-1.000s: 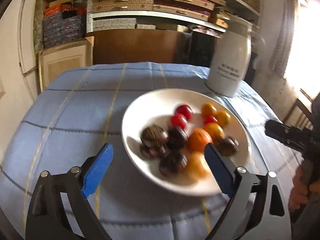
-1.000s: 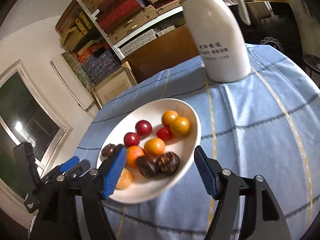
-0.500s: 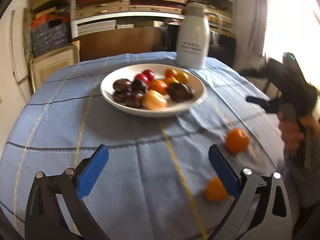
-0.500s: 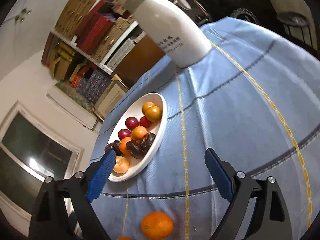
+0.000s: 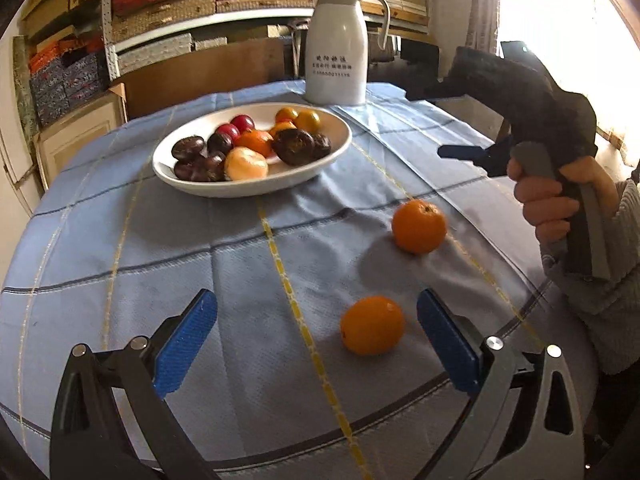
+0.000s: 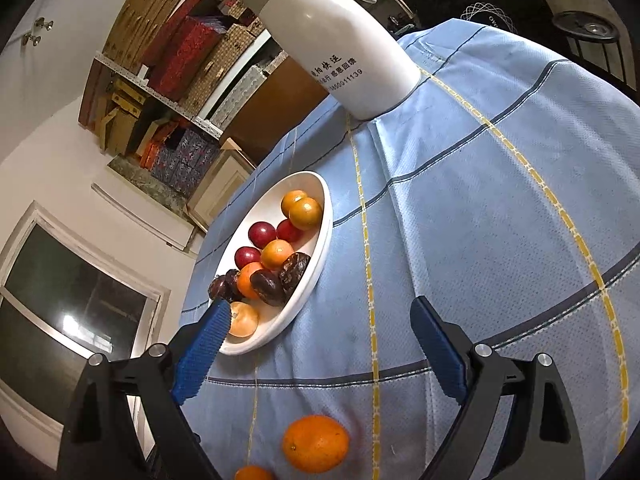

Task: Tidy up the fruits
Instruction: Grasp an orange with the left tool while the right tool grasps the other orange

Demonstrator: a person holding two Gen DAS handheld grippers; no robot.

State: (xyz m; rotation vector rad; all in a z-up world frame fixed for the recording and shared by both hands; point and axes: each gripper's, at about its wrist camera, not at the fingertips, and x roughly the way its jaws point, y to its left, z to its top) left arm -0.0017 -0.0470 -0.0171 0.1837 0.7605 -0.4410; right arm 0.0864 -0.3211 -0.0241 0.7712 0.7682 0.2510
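Surroundings: white jug (image 5: 338,46) stands upright at the far side of the counter (image 5: 120,240), just behind the white bowl (image 5: 256,184); shelves of boxes (image 5: 168,8) behind.
Bowl contents: mixed orange, red and dark brown fruits, all inside the rim.
Loose fruit: far orange (image 5: 419,226) and near orange (image 5: 372,330) lie on the blue cloth, apart from each other and from the bowl.
Left tongs (image 5: 316,342): spread wide; near orange sits between the pads, closer to the right pad, touching neither.
Right tongs (image 6: 320,352): spread wide, nothing pinched; far orange lies below and between the fingers at the lower frame edge.
Obstruction: in the right wrist view, the left finger overlaps the bowl's near rim; in the left wrist view, the hand (image 5: 556,196) and right tongs body stand right of the far orange.
Change: one second ago all fruit sat in the bowl; both oranges are now on the cloth. Both sets of tongs have opened further and now view the bowl from farther back.
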